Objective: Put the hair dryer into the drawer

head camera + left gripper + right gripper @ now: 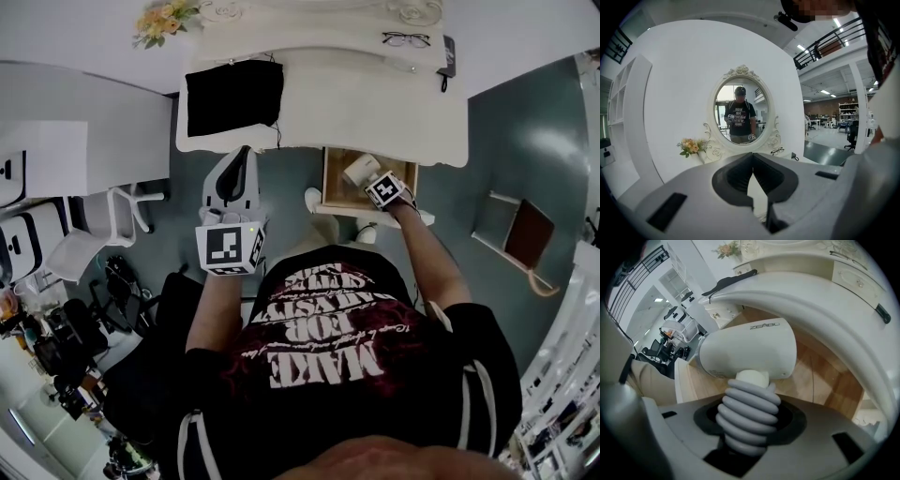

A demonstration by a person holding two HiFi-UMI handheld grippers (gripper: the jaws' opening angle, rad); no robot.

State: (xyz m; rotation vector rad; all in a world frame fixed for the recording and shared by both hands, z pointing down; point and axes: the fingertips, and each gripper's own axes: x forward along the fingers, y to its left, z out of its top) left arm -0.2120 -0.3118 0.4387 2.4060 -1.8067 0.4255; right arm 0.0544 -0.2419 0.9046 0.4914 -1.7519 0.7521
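Note:
The white hair dryer (361, 171) hangs over the open wooden drawer (333, 187) under the white dressing table (422, 122). My right gripper (389, 190) is shut on its grey ribbed handle (747, 413) and points steeply down. In the right gripper view the dryer's barrel (750, 352) lies crosswise above the drawer's wooden floor (825, 380), apart from it. My left gripper (236, 167) is held in front of the table to the left of the drawer. Its jaws meet at the tips, and this gripper (753, 161) holds nothing.
A black cloth (234, 97) lies on the tabletop at the left, glasses (406, 39) and a dark object (448, 56) at the back right. Flowers (693, 146) stand beside the oval mirror (740, 111). A white chair (103, 220) stands at the left.

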